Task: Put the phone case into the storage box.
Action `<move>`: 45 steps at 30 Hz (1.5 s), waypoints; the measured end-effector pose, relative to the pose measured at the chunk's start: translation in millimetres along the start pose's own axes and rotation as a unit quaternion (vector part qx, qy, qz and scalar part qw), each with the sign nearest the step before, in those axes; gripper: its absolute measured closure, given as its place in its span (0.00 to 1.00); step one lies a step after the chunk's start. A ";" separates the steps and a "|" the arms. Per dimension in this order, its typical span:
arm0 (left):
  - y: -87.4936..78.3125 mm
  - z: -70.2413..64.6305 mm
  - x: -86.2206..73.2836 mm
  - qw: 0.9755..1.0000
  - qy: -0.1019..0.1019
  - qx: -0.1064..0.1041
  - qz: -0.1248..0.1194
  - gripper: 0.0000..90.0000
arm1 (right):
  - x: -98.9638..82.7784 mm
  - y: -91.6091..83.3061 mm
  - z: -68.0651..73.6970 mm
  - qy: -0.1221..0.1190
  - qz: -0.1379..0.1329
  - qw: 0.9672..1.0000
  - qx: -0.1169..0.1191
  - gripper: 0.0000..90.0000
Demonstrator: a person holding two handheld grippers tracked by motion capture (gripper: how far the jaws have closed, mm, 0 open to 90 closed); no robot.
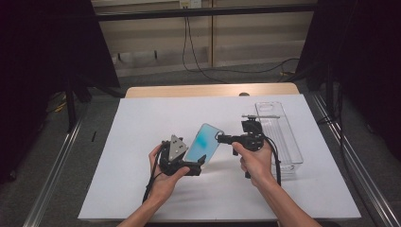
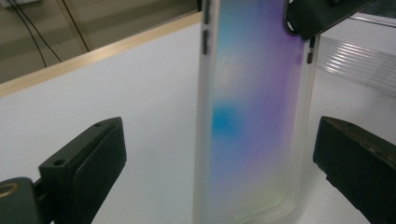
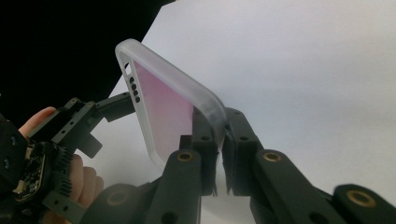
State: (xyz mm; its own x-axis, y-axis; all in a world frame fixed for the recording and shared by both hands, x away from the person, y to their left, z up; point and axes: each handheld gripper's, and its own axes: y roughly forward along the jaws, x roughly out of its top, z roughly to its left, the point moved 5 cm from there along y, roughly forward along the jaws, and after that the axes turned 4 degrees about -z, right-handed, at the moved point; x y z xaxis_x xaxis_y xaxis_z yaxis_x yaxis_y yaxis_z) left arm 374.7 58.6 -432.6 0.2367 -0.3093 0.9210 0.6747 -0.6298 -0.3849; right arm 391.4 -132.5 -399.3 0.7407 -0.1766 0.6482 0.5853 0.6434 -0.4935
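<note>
**Phone case hanging by one corner, could get dicey**

The right gripper (image 3: 219, 140) has its jaws pressed together on one top corner of the case (image 1: 203, 142), pinching just the frosted rim. That's the only grip on it. The left gripper (image 1: 196, 165) has its jaws spread wide, one on each side of the case's lower end, and in the left gripper view there's a clear gap between each jaw and the case edges, so it's touching nothing.

The case is up in the air over the white sheet (image 1: 132, 142), tilted, between the person's two hands. A clear tray (image 1: 283, 142) sits on the sheet just to the right.

What could go wrong, in this poster's opinion:

- A corner pinch on a soft, slick rim is weak. The case could swing or pop out and drop onto the sheet.
- If the left jaws close off-centre, they could shove the case sideways and twist it out of the right pinch.
- Squeezing the flexible sides too hard could bow the case and make it squirt free.
</note>
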 end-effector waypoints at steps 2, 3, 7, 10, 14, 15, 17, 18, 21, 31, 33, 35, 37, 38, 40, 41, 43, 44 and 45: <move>-1.4 3.5 -1.0 1.000 -0.009 0.002 -0.001 0.03 | 1.6 -2.4 -1.1 -0.001 -0.004 1.000 -0.002 0.94; -1.9 5.4 -1.8 1.000 -0.008 0.009 0.000 0.03 | 2.1 -2.9 -1.5 -0.002 -0.006 1.000 -0.002 0.94; -5.0 10.7 -4.5 1.000 -0.013 0.010 -0.010 0.03 | 4.0 -5.6 -3.2 -0.004 -0.007 1.000 -0.003 0.94; -6.9 14.3 -6.7 1.000 -0.019 0.014 -0.016 0.04 | 6.5 -8.3 -3.1 -0.013 -0.012 1.000 -0.007 0.94; -9.8 20.3 -7.3 0.999 -0.017 0.030 -0.031 0.04 | 10.2 -12.2 -2.0 -0.020 -0.018 1.000 -0.006 0.94; -10.6 21.5 -7.4 0.999 -0.019 0.032 -0.034 0.04 | 10.7 -12.8 -2.0 -0.019 -0.019 1.000 -0.005 0.94; -11.7 23.8 -7.5 0.998 -0.020 0.034 -0.042 0.04 | 11.5 -13.2 -3.1 -0.019 -0.021 1.000 -0.005 0.94; -12.2 24.7 -7.5 0.998 -0.022 0.034 -0.045 0.04 | 11.9 -13.5 -3.8 -0.020 -0.020 1.000 -0.004 0.94; -12.5 27.1 -6.9 0.998 -0.025 0.036 -0.054 0.05 | 12.9 -15.0 -5.9 -0.023 -0.021 0.999 -0.009 0.94; -23.5 27.4 0.0 0.994 -0.037 -0.002 -0.101 0.09 | 16.2 -21.7 -9.9 -0.027 -0.030 0.999 -0.010 0.94; -27.7 31.2 -1.5 0.992 -0.064 -0.013 -0.105 0.07 | 17.2 -23.7 -11.1 -0.029 -0.034 0.999 -0.012 0.94; -31.4 35.8 -2.4 0.992 -0.065 -0.006 -0.107 0.06 | 18.2 -25.7 -12.3 -0.033 -0.038 0.999 -0.012 0.94; -36.2 40.6 -3.2 0.993 -0.049 0.000 -0.107 0.06 | 18.8 -27.1 -13.1 -0.035 -0.040 0.999 -0.011 0.94; -38.4 42.2 -3.9 0.993 -0.048 0.002 -0.107 0.05 | 19.0 -27.9 -13.7 -0.037 -0.040 0.998 -0.012 0.94; -43.4 45.2 -5.1 0.993 -0.041 0.009 -0.109 0.05 | 19.3 -30.1 -15.2 -0.042 -0.044 0.998 -0.016 0.94; -45.8 46.6 -6.0 0.993 -0.036 0.013 -0.109 0.05 | 19.6 -31.0 -15.8 -0.042 -0.044 0.998 -0.015 0.94; -50.4 49.0 -9.3 0.994 -0.030 0.011 -0.103 0.05 | 20.3 -33.6 -17.6 -0.042 -0.047 0.998 -0.017 0.94; -51.7 49.4 -10.5 0.994 -0.030 0.011 -0.103 0.05 | 20.8 -35.1 -18.4 -0.042 -0.048 0.998 -0.017 0.94; -53.6 50.2 -12.5 0.994 -0.030 0.014 -0.101 0.05 | 21.0 -35.8 -18.9 -0.042 -0.049 0.998 -0.017 0.94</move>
State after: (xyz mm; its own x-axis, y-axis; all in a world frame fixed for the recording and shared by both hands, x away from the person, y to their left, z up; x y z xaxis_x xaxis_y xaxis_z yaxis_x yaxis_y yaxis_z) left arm 370.7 132.0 -420.4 0.1341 -0.1346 0.9818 0.7312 -0.6552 -0.1897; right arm 392.3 -173.3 -379.0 0.6493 -0.1733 0.7406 0.6657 0.6003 -0.4432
